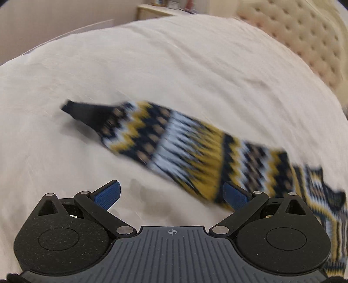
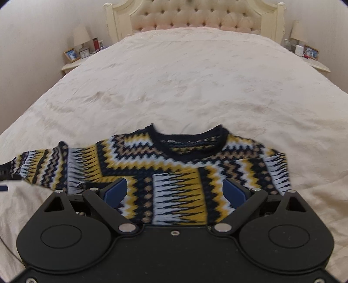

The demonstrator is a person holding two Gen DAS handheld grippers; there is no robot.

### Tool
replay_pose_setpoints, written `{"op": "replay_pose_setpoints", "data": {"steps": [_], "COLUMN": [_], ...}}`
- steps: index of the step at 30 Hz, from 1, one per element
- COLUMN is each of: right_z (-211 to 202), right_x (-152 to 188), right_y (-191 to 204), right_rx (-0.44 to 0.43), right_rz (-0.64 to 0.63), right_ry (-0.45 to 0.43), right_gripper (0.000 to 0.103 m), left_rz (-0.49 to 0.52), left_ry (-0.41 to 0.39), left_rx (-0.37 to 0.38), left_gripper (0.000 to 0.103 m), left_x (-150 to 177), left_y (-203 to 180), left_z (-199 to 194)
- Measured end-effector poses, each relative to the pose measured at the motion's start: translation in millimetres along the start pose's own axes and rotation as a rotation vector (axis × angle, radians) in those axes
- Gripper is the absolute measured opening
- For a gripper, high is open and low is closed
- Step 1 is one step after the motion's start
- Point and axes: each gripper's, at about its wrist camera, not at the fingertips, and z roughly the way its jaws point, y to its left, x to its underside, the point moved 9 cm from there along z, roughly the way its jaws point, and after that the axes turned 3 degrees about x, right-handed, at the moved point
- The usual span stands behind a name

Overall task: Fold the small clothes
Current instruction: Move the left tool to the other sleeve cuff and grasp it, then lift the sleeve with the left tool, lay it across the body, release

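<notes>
A small knitted sweater [image 2: 174,172] in navy, mustard and white zigzags lies flat on the cream bedspread [image 2: 184,87], its navy collar toward the headboard. Its right sleeve is folded in over the body. The left sleeve [image 1: 174,143] stretches out sideways, ending in a dark cuff [image 1: 82,111]. My right gripper [image 2: 177,191] hovers over the sweater's chest, open, blue pads [image 2: 115,191] wide apart with nothing between them. My left gripper [image 1: 171,196] is open above the bedspread just in front of the outstretched sleeve, its right pad [image 1: 236,197] beside the fabric; that view is blurred.
A tufted cream headboard [image 2: 195,17] stands at the far end. Bedside tables with lamps, photo frames and small items flank the bed [image 2: 76,58] [image 2: 313,61]. Wide bare bedspread lies beyond the sweater. At the right view's left edge a dark thing and a blue tip [image 2: 4,187] show.
</notes>
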Motion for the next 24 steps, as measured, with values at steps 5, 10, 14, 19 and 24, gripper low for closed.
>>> {"op": "replay_pose_setpoints", "data": {"steps": [5,10,14,19,24], "right_z": [4,10,15,21,26], "right_x": [3,4,4,5,7], "right_y": [16,25,31,37,43], "right_rx": [0.002,0.016,0.023,0.019,-0.011], "right_rz": [0.016,0.024,0.018,0.008,0.009], "right_ry": [0.027,0.054,0.077,0.101,0.124], "right_gripper": [0.095,0.095,0.095,0.095,0.095], "left_rz": [-0.041,-0.142,-0.217,-0.274,-0.182], "left_ry": [-0.005,0.023,0.04,-0.011,-0.101], "left_rx": [-0.016,0.025,0.0,0.013,0.032], "left_gripper": [0.102,0.095,0.058,0.016,0.012], "left_x": [-30,-40,-37,-39,-47], "left_y": [25,36,47,55,33], "left_z": [17,42,54,46,14]}}
